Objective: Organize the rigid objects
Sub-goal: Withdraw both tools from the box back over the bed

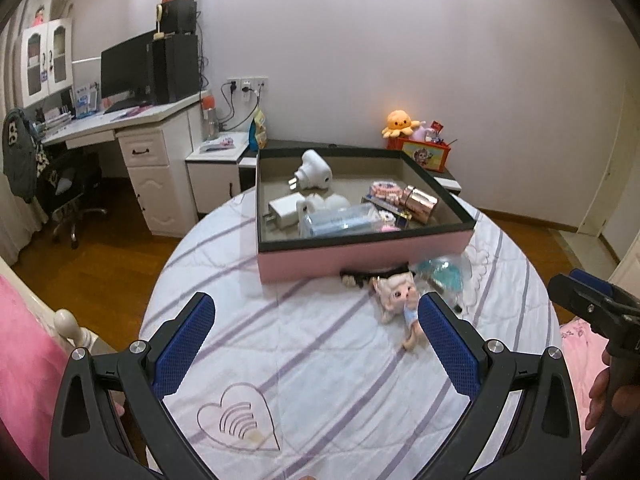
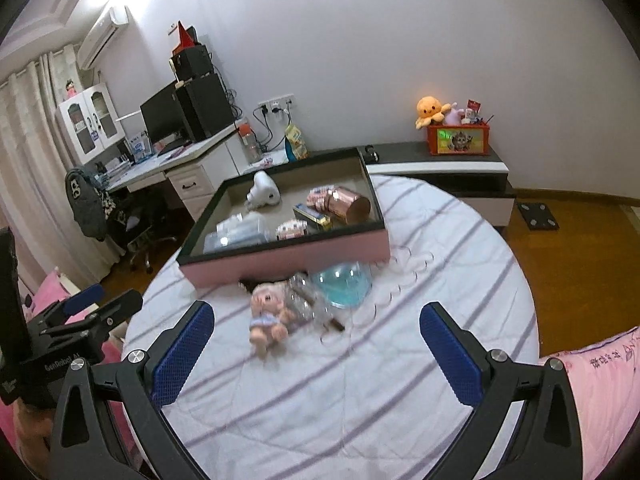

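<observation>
A pink box [image 1: 360, 258] [image 2: 280, 264] with a black rim sits on the striped bedspread; it holds white plugs [image 1: 312, 172], a clear case [image 1: 340, 220] and a copper tin [image 2: 348, 204]. In front of the box lie a small doll [image 1: 396, 300] [image 2: 268, 312], a black hair clip [image 1: 360, 278] and a blue dome in clear wrapping [image 2: 342, 284]. My left gripper [image 1: 316, 340] is open above the bedspread, the doll just beside its right finger. My right gripper [image 2: 316, 344] is open too, a little short of the doll.
A clear heart-shaped piece [image 1: 240, 420] lies on the bedspread near the left gripper. Beyond the bed stand a white desk [image 1: 132, 132] with a monitor, an office chair [image 1: 68, 192], and a low cabinet [image 2: 440, 172] bearing an orange toy box. Pink bedding [image 2: 600, 392] lies right.
</observation>
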`<state>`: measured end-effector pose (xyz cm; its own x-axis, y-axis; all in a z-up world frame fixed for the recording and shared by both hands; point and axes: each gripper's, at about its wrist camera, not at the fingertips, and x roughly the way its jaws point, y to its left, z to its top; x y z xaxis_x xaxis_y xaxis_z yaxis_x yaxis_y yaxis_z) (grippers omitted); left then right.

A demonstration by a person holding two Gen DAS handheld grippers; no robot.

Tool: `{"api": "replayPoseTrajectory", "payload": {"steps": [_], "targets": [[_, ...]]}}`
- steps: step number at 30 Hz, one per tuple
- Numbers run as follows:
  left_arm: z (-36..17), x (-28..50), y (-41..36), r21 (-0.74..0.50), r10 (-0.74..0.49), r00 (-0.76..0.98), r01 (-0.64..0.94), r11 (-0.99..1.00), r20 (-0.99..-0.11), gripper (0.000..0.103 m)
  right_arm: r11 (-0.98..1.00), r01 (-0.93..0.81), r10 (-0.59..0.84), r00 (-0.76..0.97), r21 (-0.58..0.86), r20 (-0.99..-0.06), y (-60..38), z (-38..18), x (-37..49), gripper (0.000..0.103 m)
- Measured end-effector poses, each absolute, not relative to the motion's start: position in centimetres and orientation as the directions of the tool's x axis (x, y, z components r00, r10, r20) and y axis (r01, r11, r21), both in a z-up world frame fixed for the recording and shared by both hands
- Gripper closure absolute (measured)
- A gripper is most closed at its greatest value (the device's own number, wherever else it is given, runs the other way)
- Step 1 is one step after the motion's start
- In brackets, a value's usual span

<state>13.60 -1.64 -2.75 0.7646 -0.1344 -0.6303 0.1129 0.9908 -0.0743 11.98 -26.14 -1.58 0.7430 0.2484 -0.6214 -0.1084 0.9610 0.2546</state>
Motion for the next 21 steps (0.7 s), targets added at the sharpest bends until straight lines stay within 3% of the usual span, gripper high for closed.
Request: {"api": "replayPoseTrajectory", "payload": {"steps": [21], "targets": [[-5.2,14.5,-5.8,-0.065,-0.17,0.715,0.172,0.983,-0.678,0.0,0.959,-0.074,0.243,0.708,0.273,-0.663,-27.5,-4.1,12.9,0.0]]}}
